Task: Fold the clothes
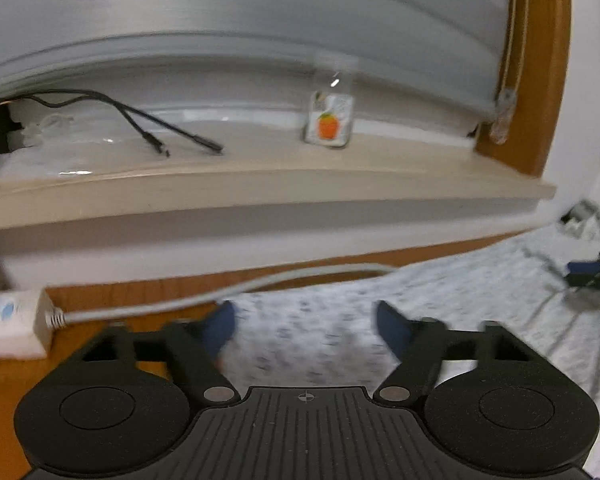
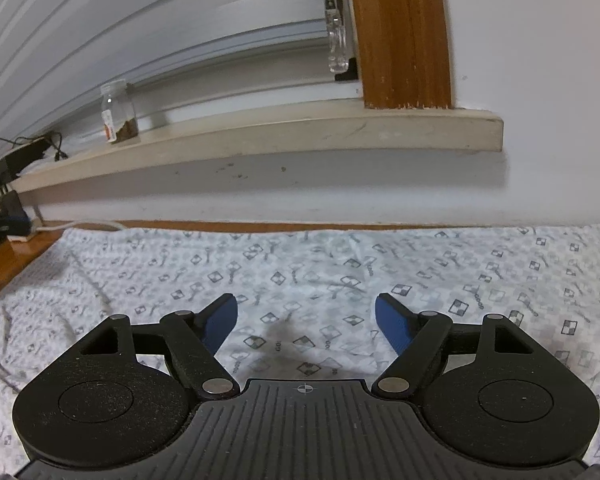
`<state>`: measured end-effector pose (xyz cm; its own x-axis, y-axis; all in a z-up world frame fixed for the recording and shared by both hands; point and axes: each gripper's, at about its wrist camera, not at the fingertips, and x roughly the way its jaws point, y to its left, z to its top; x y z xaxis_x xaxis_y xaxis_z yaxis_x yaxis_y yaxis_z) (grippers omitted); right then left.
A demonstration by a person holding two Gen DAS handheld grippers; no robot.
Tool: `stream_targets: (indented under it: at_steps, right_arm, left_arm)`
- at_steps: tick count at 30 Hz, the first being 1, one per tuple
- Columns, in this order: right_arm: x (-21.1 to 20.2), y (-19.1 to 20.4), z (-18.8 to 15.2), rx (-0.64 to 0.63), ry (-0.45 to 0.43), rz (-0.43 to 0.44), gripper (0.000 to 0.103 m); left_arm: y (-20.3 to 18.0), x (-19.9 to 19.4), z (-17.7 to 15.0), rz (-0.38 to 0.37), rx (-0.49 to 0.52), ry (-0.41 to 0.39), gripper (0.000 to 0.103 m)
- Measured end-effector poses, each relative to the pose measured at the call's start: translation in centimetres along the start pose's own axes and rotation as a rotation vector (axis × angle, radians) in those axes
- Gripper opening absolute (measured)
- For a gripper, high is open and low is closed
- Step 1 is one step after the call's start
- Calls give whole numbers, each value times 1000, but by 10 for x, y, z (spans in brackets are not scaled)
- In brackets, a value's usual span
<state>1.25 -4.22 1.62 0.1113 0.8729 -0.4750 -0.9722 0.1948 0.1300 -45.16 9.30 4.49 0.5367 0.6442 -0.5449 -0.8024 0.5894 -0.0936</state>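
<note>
A white cloth (image 2: 340,272) with a small grey chequered print lies spread flat and reaches the foot of the wall. My right gripper (image 2: 306,314) hovers just above it, its blue pads (image 2: 392,326) wide apart with only cloth showing between them. In the blurred left wrist view, my left gripper (image 1: 306,322) is open too and holds nothing. It sits over the left edge of the same cloth (image 1: 440,292), where the cloth meets the brown wood (image 1: 120,300). A dark, blue-tipped shape (image 1: 588,274) at the far right edge may be the other gripper.
A beige window sill (image 2: 300,136) runs along the wall above the cloth. It carries a glass jar (image 1: 332,118) with an orange label and black cables (image 1: 152,128). A white power strip (image 1: 12,320) and its grey cord (image 1: 220,292) lie at the left. A wooden window frame (image 2: 400,32) rises at the right.
</note>
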Motion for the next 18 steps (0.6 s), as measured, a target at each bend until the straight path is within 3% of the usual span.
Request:
stream_targets:
  at_steps: [2, 4, 8, 11, 18]
  right_arm:
    - [1, 1, 0, -3, 2, -1, 75]
    - [1, 0, 0, -2, 3, -2, 75]
    - [2, -1, 0, 3, 8, 9, 75]
    - [1, -1, 0, 7, 6, 13, 76]
    - [0, -2, 0, 13, 2, 21, 78]
  left_arm:
    - [7, 15, 1, 2, 15, 28, 52]
    - [12, 28, 1, 1, 17, 51, 50]
    - [19, 37, -2, -5, -10, 51, 51]
    - [20, 44, -2, 13, 4, 55, 64]
    - [27, 53, 2, -12, -53, 45, 67]
